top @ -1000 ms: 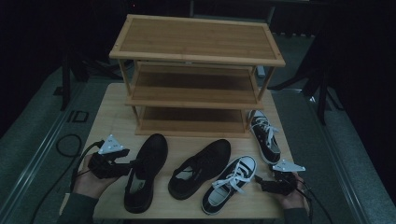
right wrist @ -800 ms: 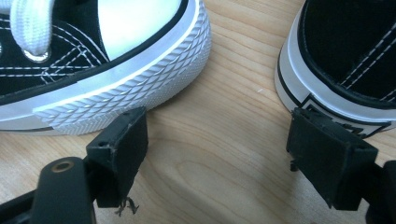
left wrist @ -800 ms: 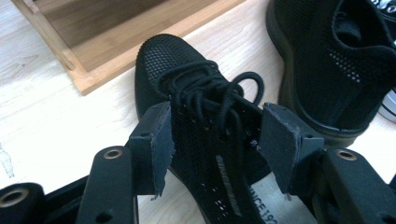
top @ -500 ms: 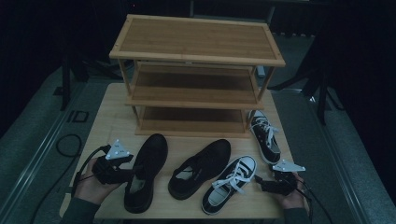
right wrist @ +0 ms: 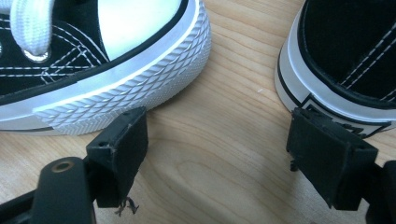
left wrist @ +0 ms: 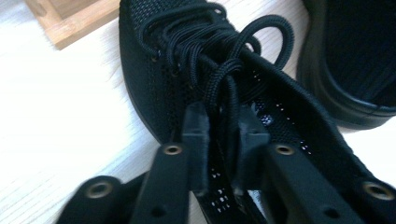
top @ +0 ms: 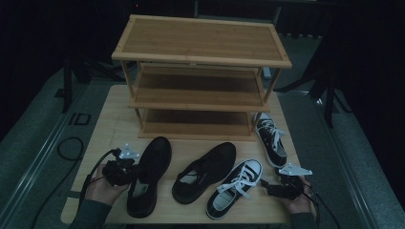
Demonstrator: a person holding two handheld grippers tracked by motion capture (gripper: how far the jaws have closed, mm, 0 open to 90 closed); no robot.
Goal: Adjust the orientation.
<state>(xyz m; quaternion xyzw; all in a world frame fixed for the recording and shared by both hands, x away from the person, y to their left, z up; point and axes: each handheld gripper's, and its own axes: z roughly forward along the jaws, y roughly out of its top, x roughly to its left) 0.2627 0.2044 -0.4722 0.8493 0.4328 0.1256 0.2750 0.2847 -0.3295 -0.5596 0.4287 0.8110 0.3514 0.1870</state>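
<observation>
Two black lace-up shoes lie in front of a wooden shoe rack [top: 200, 45]: the left black shoe [top: 152, 164] and another black shoe [top: 210, 164]. My left gripper [top: 129, 171] reaches into the left black shoe [left wrist: 154, 70] from its left. The jaws have just been closing, and the left gripper [left wrist: 222, 126] now pinches the tongue and laces between its pads. A black-and-white sneaker [top: 237, 185] lies to the right, with a second sneaker [top: 271, 138] by the rack. My right gripper [top: 270, 187] rests on the table. The right gripper [right wrist: 219, 135] stands open between one sneaker's toe [right wrist: 140, 70] and the other's heel [right wrist: 341, 70], with only bare wood between its jaws.
The rack has three shelves and stands at the back of the light wooden table [top: 112, 119]. A black cable [top: 69, 148] loops on the floor to the left. Dark stands flank the table on both sides.
The left gripper has shifted slightly right onto the left black shoe and its jaws have come together on the tongue. The right gripper has stayed where it was.
</observation>
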